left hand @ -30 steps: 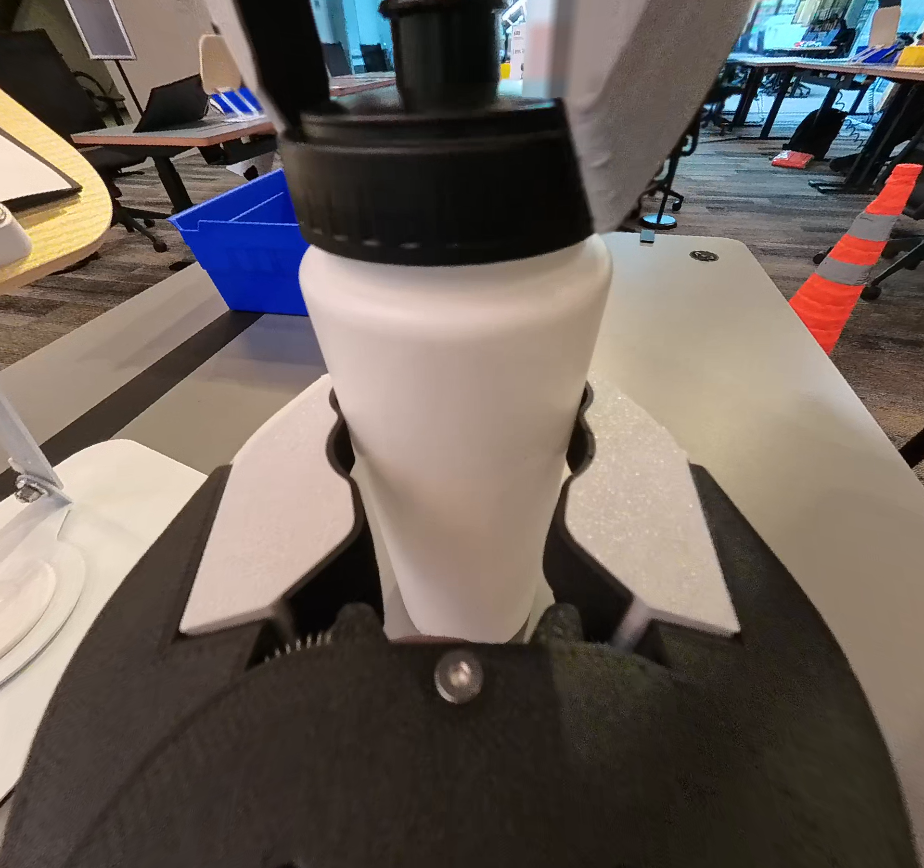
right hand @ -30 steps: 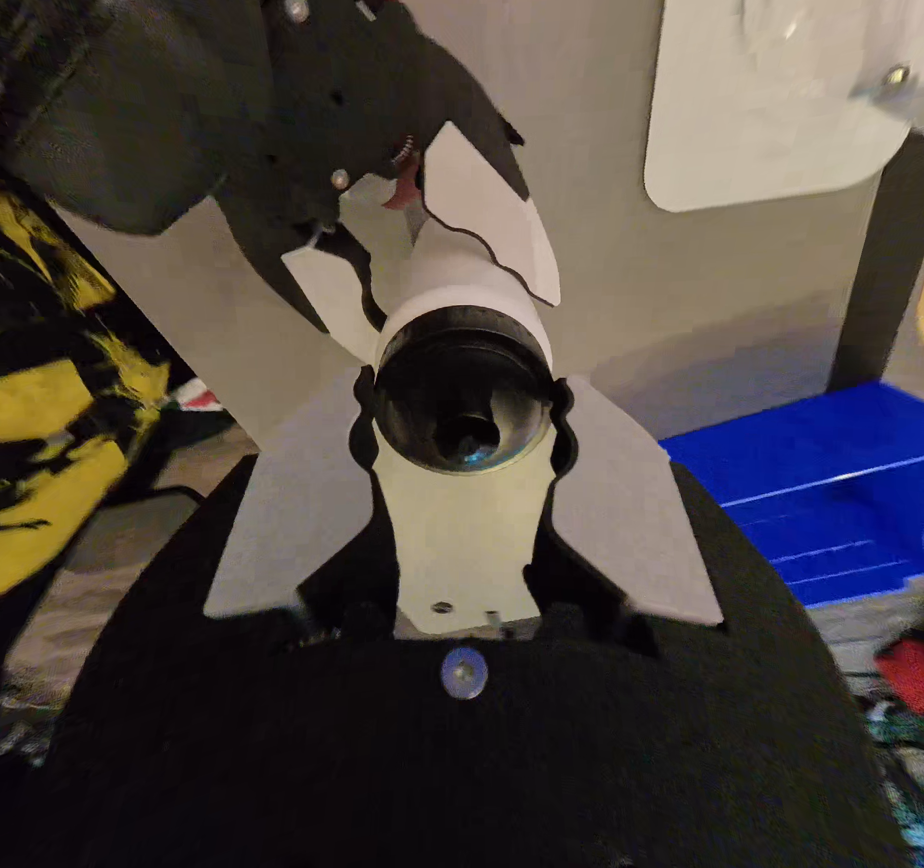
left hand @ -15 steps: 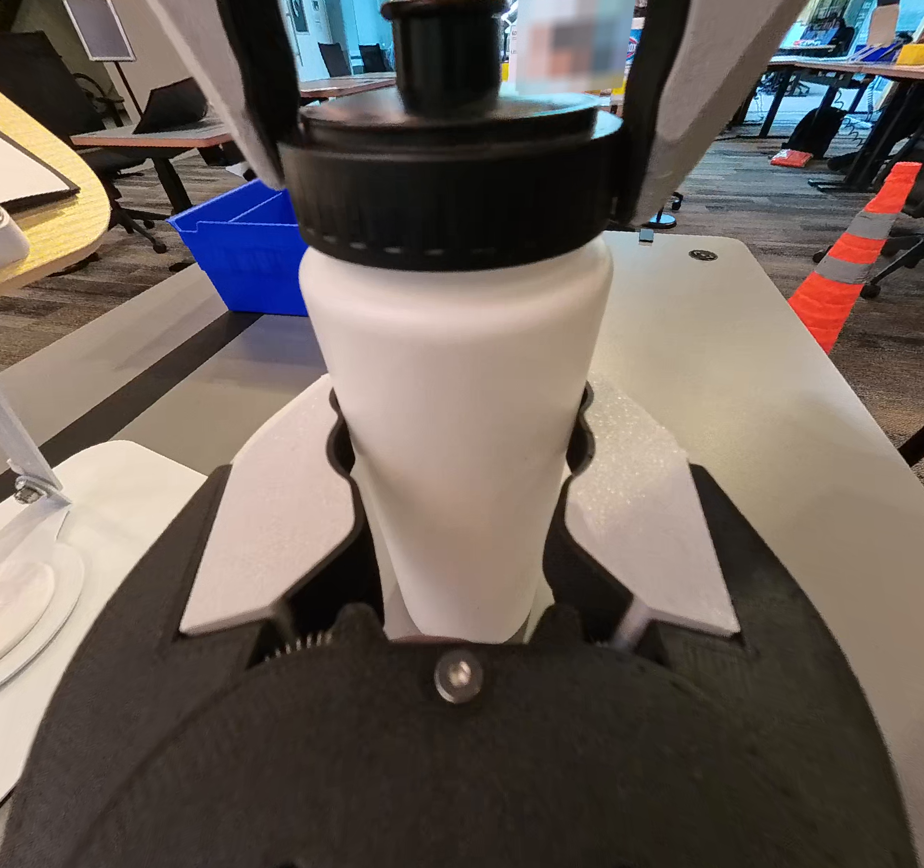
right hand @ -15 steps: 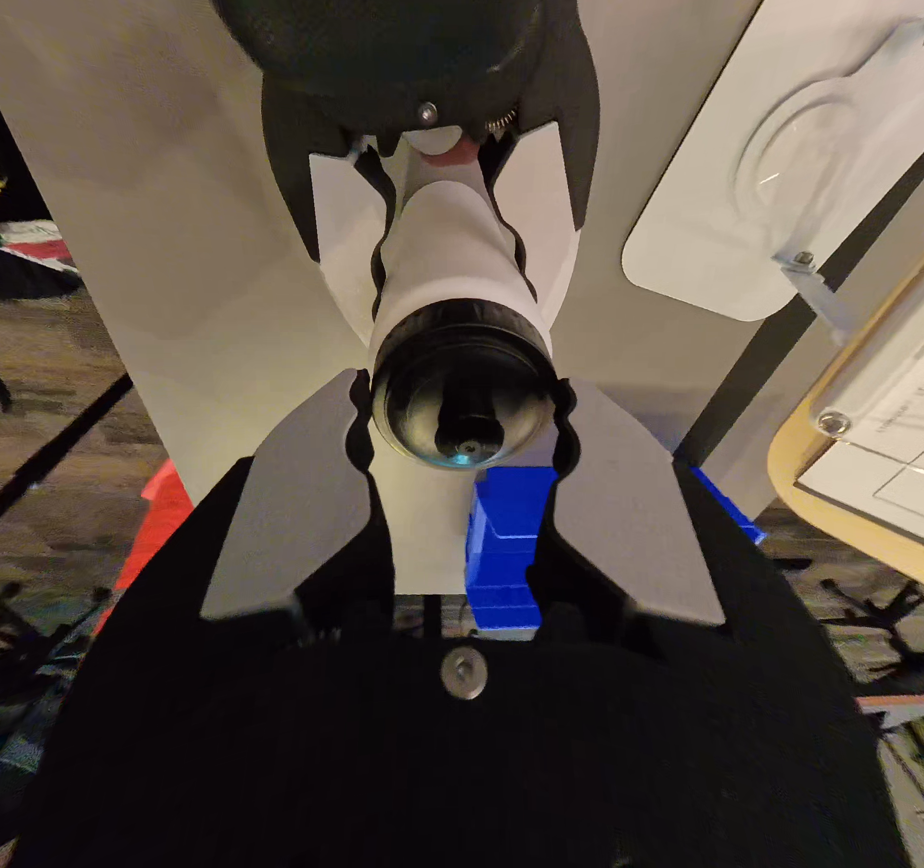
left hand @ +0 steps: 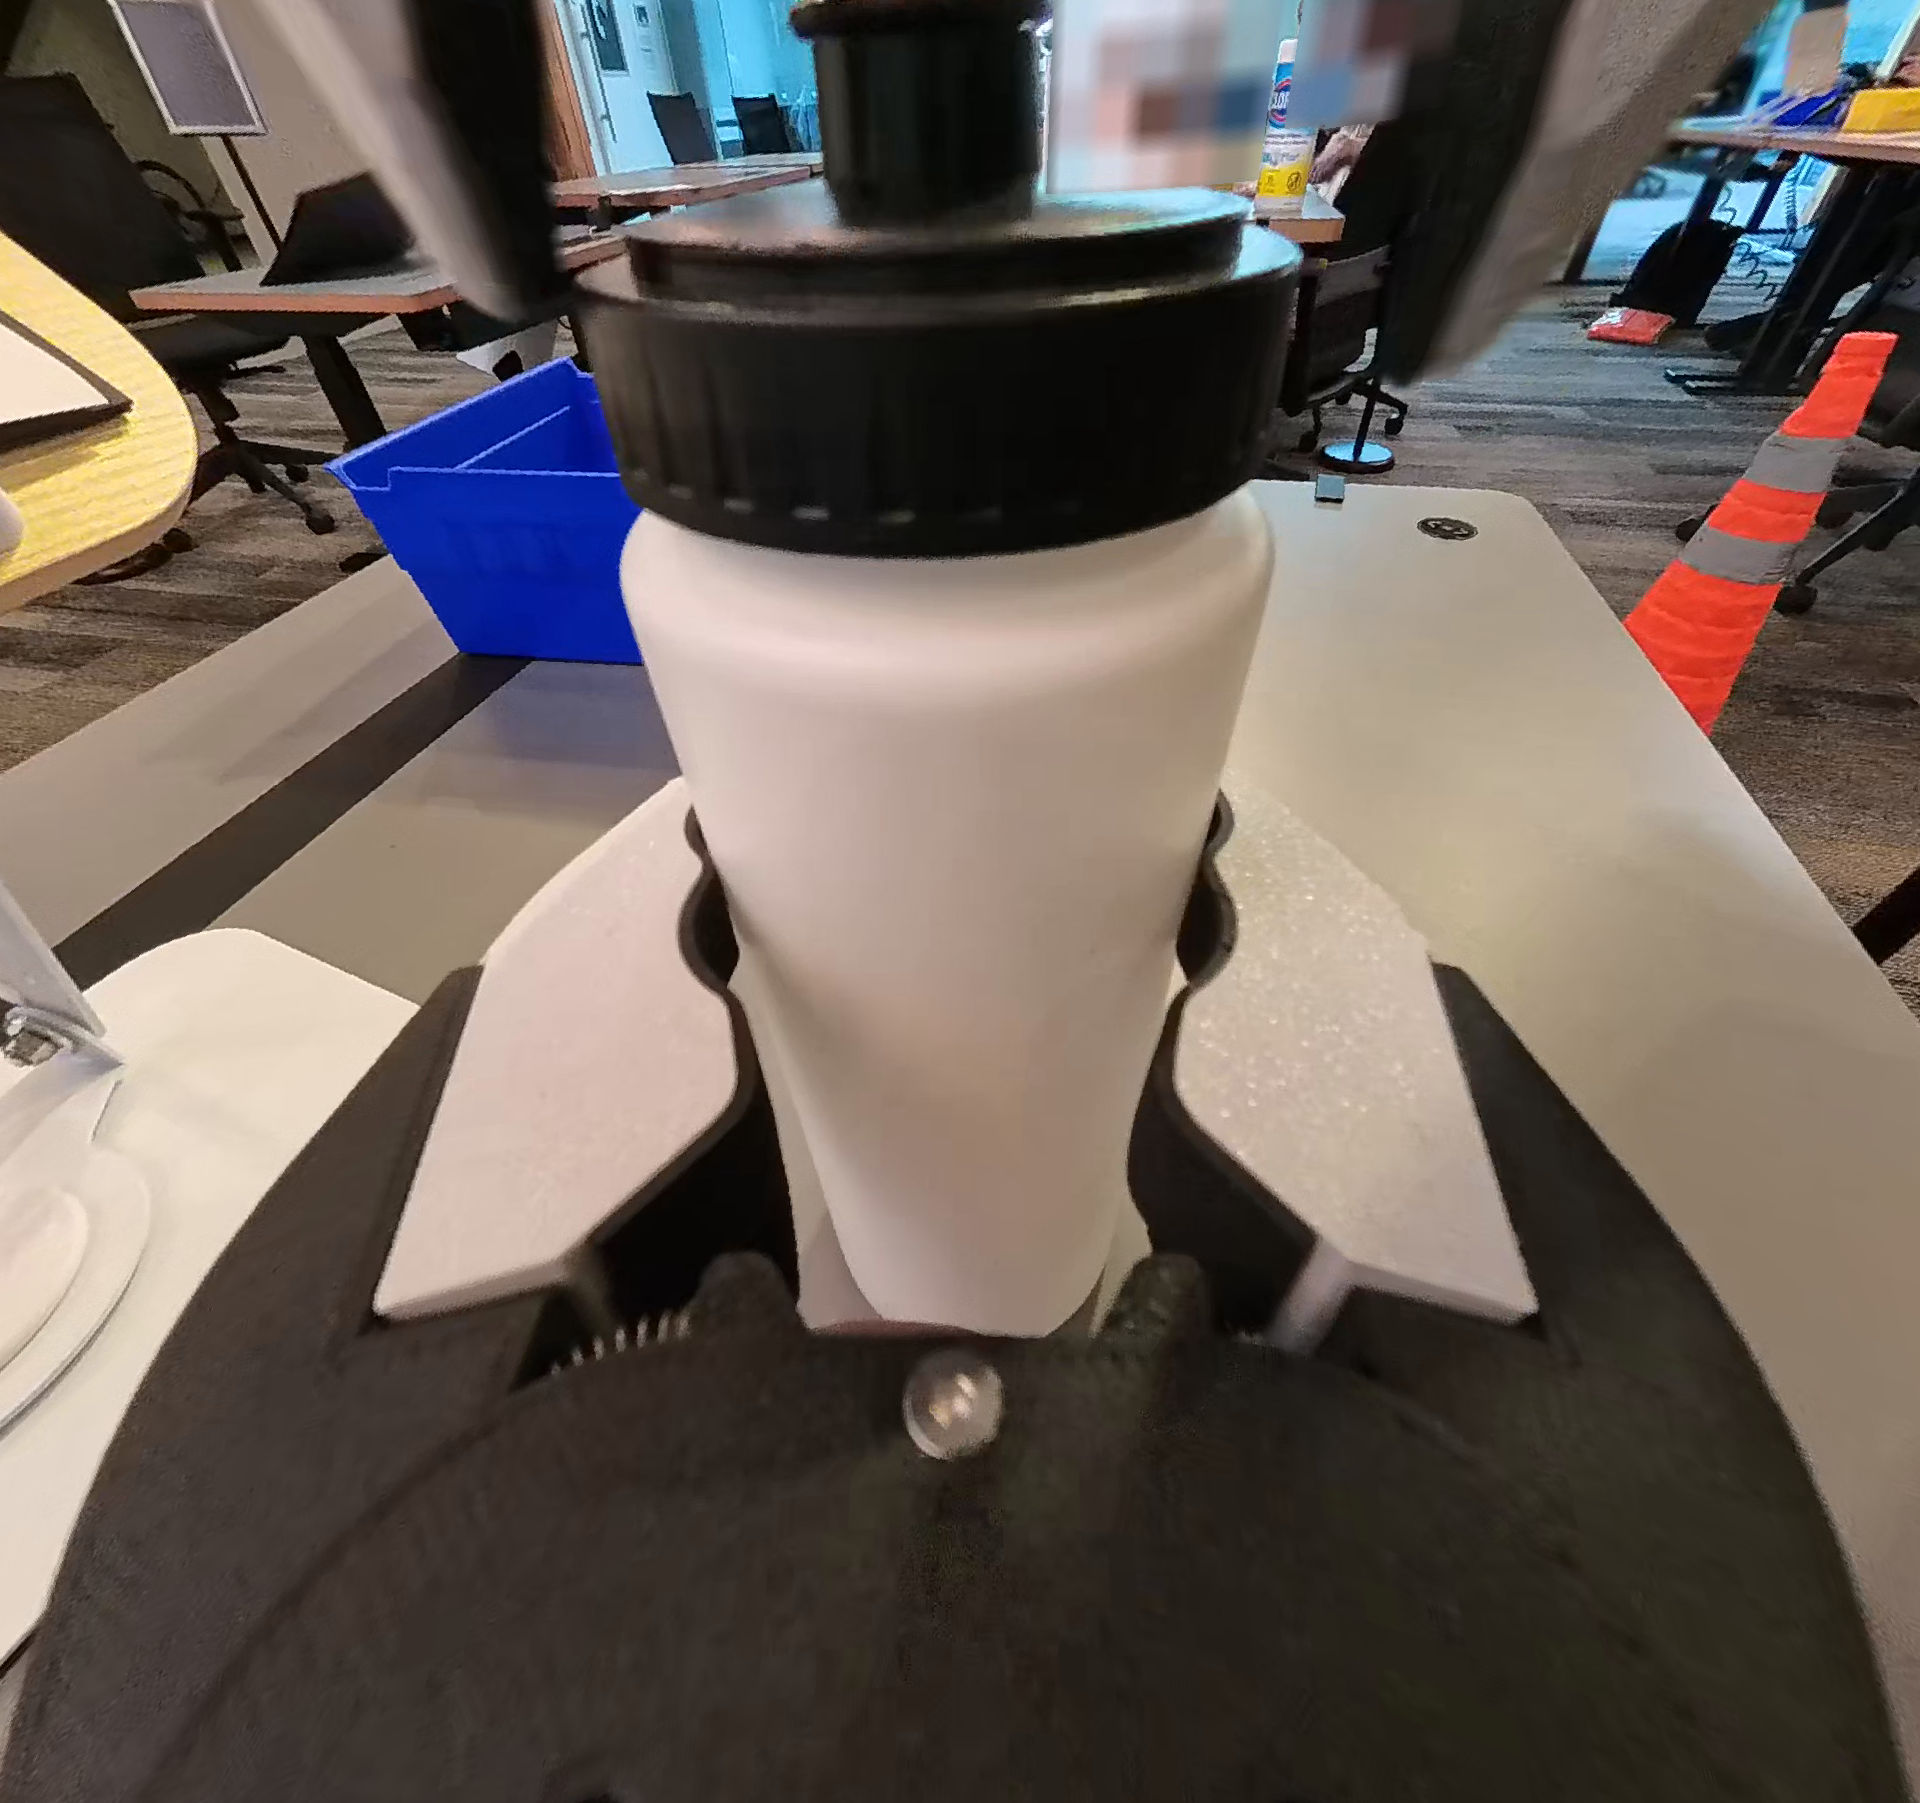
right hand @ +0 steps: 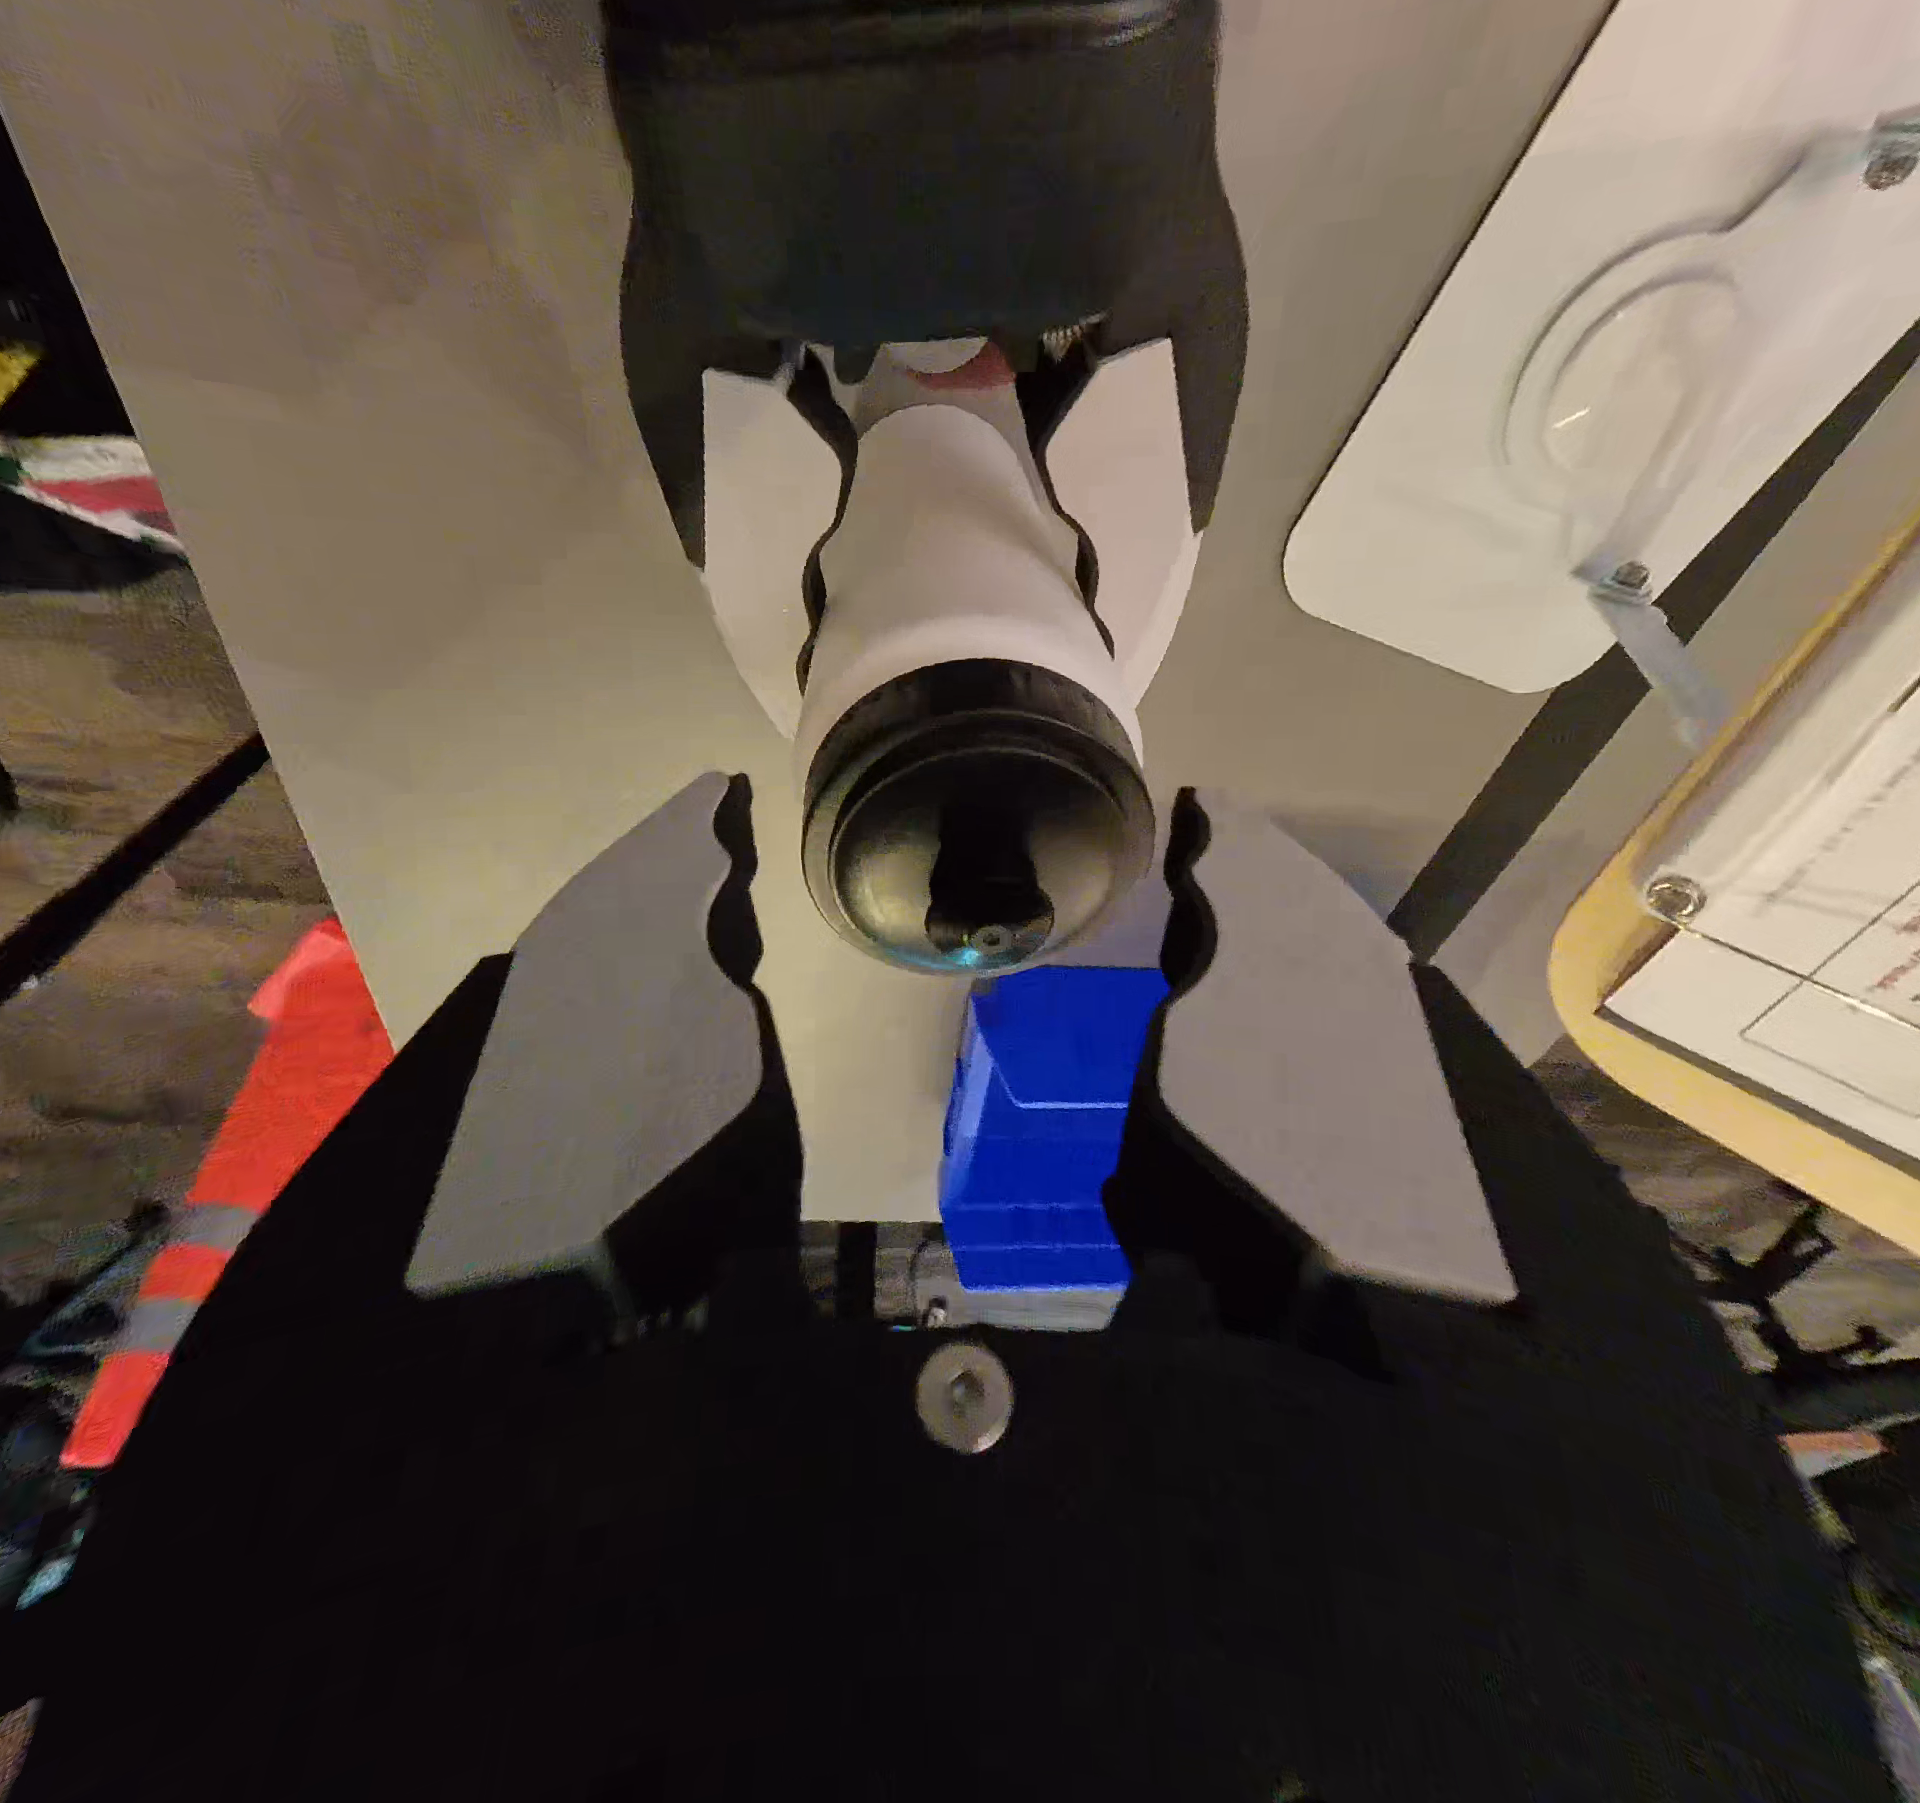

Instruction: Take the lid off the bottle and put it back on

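Since the earlier frames the right gripper (right hand: 961, 880) has spread its 2 fingers and drawn back from the lid (left hand: 940, 371): in the left wrist view they now stand clear above and to either side of the black cap, blurred with motion, where before they pressed against its ribbed rim. From the right wrist view, looking down, the jaws are open with a gap on both sides of the lid and touch nothing. The left gripper (left hand: 951, 906) is closed on the white bottle (left hand: 951, 818), its scalloped pads clamped on the lower body, holding it upright above the grey table (left hand: 1455, 714). The lid sits square on the neck with its spout up, and no thread shows beneath its skirt, so it looks seated; whether it is fully tight I cannot tell. I judge this to be a re-grip between twists, or a release after the last one. To do it well, the left grip should hold firm and level so the bottle does not turn; the right fingers should return level with the ribbed band, centred on the spout, close squarely, then rotate without tilting the cap. A blue bin (left hand: 499, 517) stands behind, well apart.
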### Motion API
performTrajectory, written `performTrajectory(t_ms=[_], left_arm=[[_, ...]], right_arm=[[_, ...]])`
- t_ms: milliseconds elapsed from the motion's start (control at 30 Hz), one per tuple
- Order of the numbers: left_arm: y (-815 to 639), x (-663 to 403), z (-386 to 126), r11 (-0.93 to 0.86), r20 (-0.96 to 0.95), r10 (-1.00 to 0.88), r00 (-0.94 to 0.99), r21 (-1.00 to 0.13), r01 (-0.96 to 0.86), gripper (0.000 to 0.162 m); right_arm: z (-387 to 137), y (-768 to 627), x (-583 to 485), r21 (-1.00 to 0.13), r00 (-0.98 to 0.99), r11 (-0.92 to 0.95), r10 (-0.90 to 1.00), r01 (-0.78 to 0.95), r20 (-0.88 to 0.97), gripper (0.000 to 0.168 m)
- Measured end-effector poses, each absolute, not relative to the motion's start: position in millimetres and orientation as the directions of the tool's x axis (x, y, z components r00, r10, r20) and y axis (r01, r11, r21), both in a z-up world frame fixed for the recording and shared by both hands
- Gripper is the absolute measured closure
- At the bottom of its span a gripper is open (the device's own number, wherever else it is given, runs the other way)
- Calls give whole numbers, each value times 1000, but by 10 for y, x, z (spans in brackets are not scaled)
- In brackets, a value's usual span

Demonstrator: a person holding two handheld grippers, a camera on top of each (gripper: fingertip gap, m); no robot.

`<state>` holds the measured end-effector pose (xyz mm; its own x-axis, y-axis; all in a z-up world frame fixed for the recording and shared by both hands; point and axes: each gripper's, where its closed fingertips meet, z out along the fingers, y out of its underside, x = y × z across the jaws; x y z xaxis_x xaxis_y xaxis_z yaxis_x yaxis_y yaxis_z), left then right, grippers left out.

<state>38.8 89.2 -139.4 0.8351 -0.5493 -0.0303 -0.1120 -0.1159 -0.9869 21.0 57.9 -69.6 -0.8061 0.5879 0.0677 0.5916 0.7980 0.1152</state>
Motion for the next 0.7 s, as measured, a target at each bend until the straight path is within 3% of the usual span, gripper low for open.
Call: performTrajectory(t_ms=[67,167,333,400,467,567,633,700], left_arm=[[893,388,-1394,-116,-31,-549,835,-987,-113,77],[894,389,-1394,-117,-29,-548,836,-987,-111,77],[897,403,-1394,-115,-29,-550,835,-987,-111,77],[892,404,-1396,-115,-31,-550,834,-987,-113,77],[889,403,-1395,-116,-31,-551,834,-987,-113,77],[890,405,-1395,-115,-30,-552,833,-987,-113,77],[891,405,-1395,-115,-30,-552,833,-987,-111,77],[891,404,-1395,-115,-30,-552,833,-987,-111,77]], right_arm=[[-735,633,210,149,-821,807,565,571,86,102],[-742,634,205,122,-755,746,652,655,68,101],[-728,647,172,60,-390,390,921,919,-9,103],[-708,637,171,65,-419,420,907,905,-35,103],[-668,652,143,47,-499,500,866,865,-17,82],[-642,651,152,47,-692,691,720,722,47,78],[-684,650,204,84,-766,761,641,643,53,79],[-736,665,249,123,-801,792,597,598,46,95]])
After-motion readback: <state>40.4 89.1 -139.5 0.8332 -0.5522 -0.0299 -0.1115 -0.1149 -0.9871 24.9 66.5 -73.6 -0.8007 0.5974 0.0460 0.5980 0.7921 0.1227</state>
